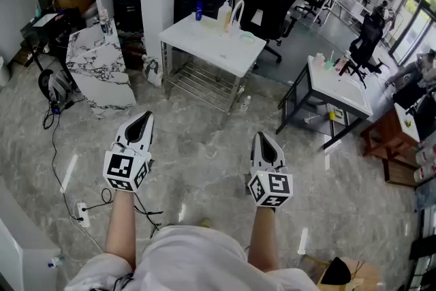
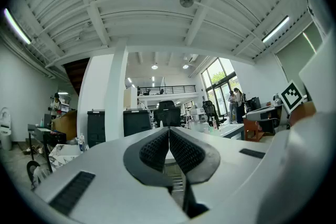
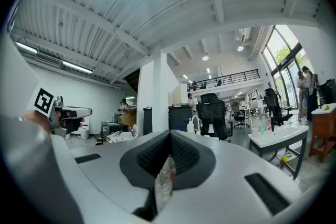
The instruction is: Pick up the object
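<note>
The left gripper (image 1: 144, 120) and right gripper (image 1: 263, 141) both have their fingers pressed together on nothing; the object, probably among the bottles (image 1: 224, 16) on the white counter (image 1: 197, 43), stands well ahead, roughly midway between them.

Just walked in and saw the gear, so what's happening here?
A person stands on the marble floor holding a gripper in each hand. The left gripper and right gripper are both shut and hold nothing. They point toward a white table with bottles on it, some way ahead. No pickup has begun.
</note>
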Action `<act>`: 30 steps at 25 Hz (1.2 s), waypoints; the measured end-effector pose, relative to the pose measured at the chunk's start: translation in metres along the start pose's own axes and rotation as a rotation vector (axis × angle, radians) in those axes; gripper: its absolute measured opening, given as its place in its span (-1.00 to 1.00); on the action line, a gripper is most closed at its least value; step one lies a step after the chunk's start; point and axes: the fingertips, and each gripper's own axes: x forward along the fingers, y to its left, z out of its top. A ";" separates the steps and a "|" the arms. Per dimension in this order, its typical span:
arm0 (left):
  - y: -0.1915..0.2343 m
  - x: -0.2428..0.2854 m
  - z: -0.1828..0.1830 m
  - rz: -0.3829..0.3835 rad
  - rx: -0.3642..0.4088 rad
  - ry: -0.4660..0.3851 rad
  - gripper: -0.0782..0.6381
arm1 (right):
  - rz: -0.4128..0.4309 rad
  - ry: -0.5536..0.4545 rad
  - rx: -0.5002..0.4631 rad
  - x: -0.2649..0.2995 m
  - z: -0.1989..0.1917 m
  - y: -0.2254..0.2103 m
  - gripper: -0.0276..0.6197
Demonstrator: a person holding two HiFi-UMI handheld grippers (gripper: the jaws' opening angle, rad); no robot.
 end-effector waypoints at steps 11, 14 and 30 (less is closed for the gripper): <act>-0.007 -0.002 0.000 0.001 -0.001 -0.003 -0.73 | -0.002 -0.016 0.000 -0.006 0.001 -0.004 -0.90; -0.008 -0.005 0.000 0.001 -0.004 -0.001 -0.72 | 0.008 -0.035 0.001 -0.009 0.006 -0.001 -0.90; -0.024 -0.007 -0.004 -0.031 0.005 0.015 -0.67 | 0.034 -0.037 0.020 -0.016 0.000 0.000 -0.90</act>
